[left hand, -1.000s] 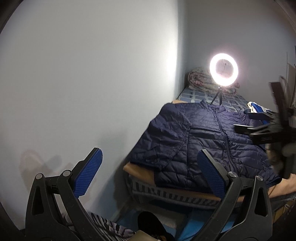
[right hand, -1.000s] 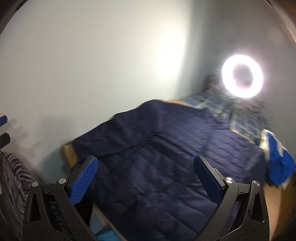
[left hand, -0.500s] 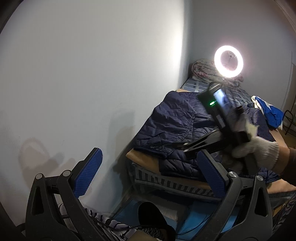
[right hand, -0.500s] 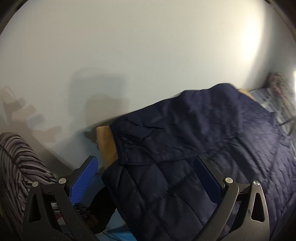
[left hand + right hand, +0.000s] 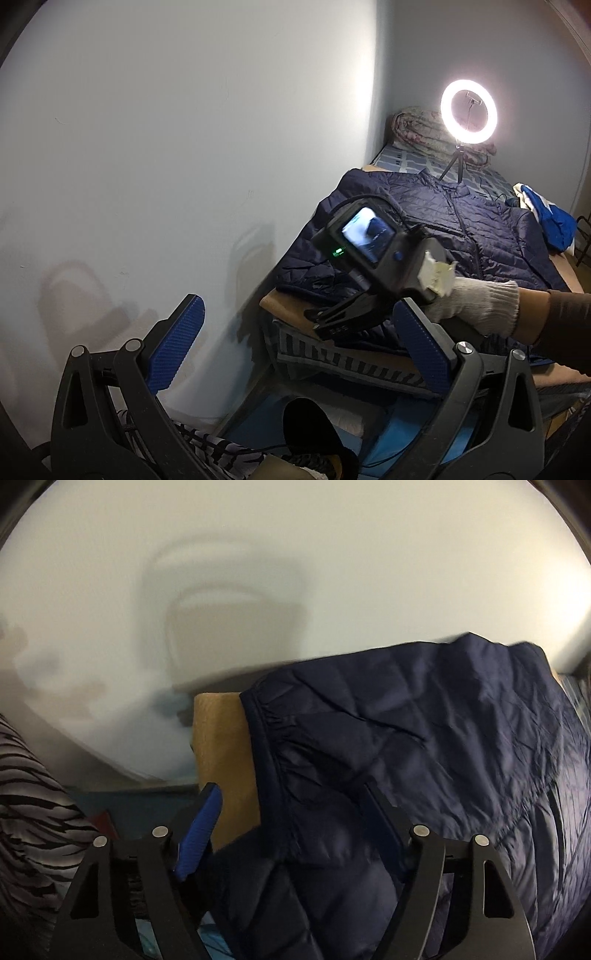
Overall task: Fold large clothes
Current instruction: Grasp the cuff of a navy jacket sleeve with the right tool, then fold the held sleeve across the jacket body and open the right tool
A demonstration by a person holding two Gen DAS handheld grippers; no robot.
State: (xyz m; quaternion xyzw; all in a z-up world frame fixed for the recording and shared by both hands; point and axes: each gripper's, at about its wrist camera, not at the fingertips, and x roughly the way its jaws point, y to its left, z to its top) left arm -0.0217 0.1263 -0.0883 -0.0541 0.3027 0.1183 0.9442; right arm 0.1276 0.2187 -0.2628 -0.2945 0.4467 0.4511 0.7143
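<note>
A large navy quilted jacket (image 5: 461, 229) lies spread front-up on the bed, its near sleeve folded across toward the wall. My left gripper (image 5: 295, 347) is open and empty, held back off the foot of the bed. In the left wrist view my right gripper (image 5: 347, 317), held by a gloved hand (image 5: 476, 306), is low over the jacket's near left corner. In the right wrist view the right gripper (image 5: 295, 827) is open, its fingers on either side of the sleeve cuff and hem (image 5: 280, 760) of the jacket (image 5: 424, 757).
The wall (image 5: 184, 147) runs along the bed's left side. A lit ring light on a tripod (image 5: 467, 110) stands at the bed's far end by a rolled blanket (image 5: 417, 129). Blue and white cloth (image 5: 550, 221) lies at the right. A tan board (image 5: 221, 753) shows under the jacket.
The right gripper has swung from the bed's right side to the jacket's near left corner and dropped close to the sleeve cuff. The left gripper has barely moved.
</note>
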